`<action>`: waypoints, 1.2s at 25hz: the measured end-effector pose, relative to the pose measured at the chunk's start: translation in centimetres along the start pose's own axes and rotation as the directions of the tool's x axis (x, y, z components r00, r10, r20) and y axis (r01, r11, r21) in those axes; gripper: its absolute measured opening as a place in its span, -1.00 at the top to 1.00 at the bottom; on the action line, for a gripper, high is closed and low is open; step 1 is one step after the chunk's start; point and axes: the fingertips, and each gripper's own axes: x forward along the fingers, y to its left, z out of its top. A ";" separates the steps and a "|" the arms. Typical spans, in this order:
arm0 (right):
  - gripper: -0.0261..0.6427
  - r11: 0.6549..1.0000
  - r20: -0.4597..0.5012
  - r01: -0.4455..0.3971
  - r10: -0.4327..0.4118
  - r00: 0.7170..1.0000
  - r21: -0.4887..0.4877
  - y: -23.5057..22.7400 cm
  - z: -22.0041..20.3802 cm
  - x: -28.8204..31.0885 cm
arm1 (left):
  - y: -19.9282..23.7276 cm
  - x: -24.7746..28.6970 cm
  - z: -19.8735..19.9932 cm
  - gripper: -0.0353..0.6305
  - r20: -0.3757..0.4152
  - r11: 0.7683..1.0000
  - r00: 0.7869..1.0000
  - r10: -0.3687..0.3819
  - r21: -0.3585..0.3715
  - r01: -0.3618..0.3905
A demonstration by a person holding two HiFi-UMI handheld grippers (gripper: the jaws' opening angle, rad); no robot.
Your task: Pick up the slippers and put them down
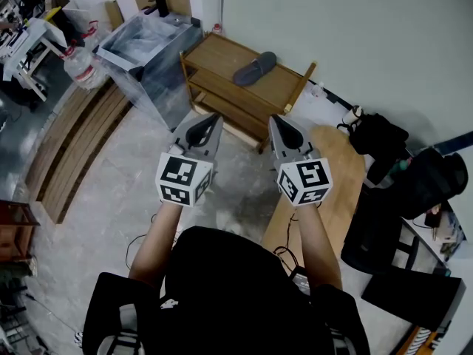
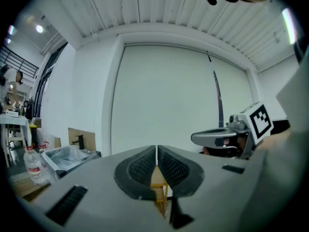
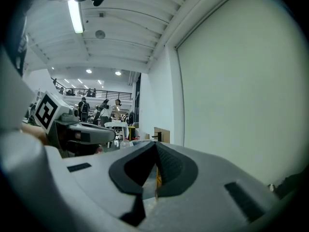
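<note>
A single grey slipper [image 1: 254, 68] lies on the top of a low wooden shelf rack [image 1: 222, 59] against the wall in the head view. My left gripper [image 1: 213, 118] and right gripper [image 1: 273, 120] are held side by side in the air, short of the rack's front edge, both pointing toward it. Each has its jaws closed together with nothing between them. In the left gripper view the shut left gripper [image 2: 157, 151] frames a strip of the rack [image 2: 158, 182], and the right gripper [image 2: 198, 138] shows at the right. The right gripper [image 3: 156, 145] looks shut in its own view too.
A grey bin lined with clear plastic [image 1: 145, 50] stands left of the rack, with a water jug [image 1: 80, 65] beside it. A wooden board [image 1: 332, 191] lies on the floor at the right, next to black bags [image 1: 377, 143]. Wooden planks [image 1: 70, 150] lie at the left.
</note>
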 end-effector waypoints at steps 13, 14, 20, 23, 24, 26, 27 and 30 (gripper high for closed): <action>0.95 1.000 -0.043 0.007 -0.007 0.999 -0.005 -3.0 -0.5 8.3 | 6.1 6.5 -0.5 0.86 -0.023 1.000 1.000 0.004 0.012 -0.004; 0.95 1.000 -0.047 0.008 -0.008 0.999 -0.004 -3.3 -0.6 9.3 | 6.7 7.3 -0.4 0.86 -0.028 1.000 1.000 0.000 0.009 0.000; 0.95 1.000 -0.073 0.019 -0.018 0.997 0.007 -5.0 -0.6 15.3 | 11.5 11.6 -0.4 0.86 -0.054 1.000 0.998 -0.019 -0.005 0.019; 0.95 1.000 -0.090 0.028 -0.027 0.996 0.010 -5.8 -0.7 18.5 | 14.2 14.1 -0.3 0.86 -0.052 0.998 0.998 -0.041 -0.042 0.039; 0.95 0.999 -0.097 0.033 -0.032 0.995 0.013 -6.1 -0.8 19.6 | 15.1 15.0 -0.4 0.86 -0.059 0.997 0.997 -0.051 -0.056 0.048; 0.95 0.999 -0.114 0.044 -0.042 0.993 0.019 -6.7 -1.0 21.8 | 16.7 16.6 -0.7 0.86 -0.077 0.996 0.995 -0.067 -0.067 0.062; 0.95 0.999 -0.121 0.049 -0.047 0.992 0.021 -6.9 -1.1 22.8 | 17.5 17.3 -0.8 0.86 -0.084 0.995 0.994 -0.074 -0.065 0.069; 0.95 0.998 -0.139 0.067 -0.064 0.988 0.021 -7.4 -1.5 25.6 | 19.7 19.4 -1.2 0.86 -0.102 0.994 0.990 -0.098 -0.060 0.092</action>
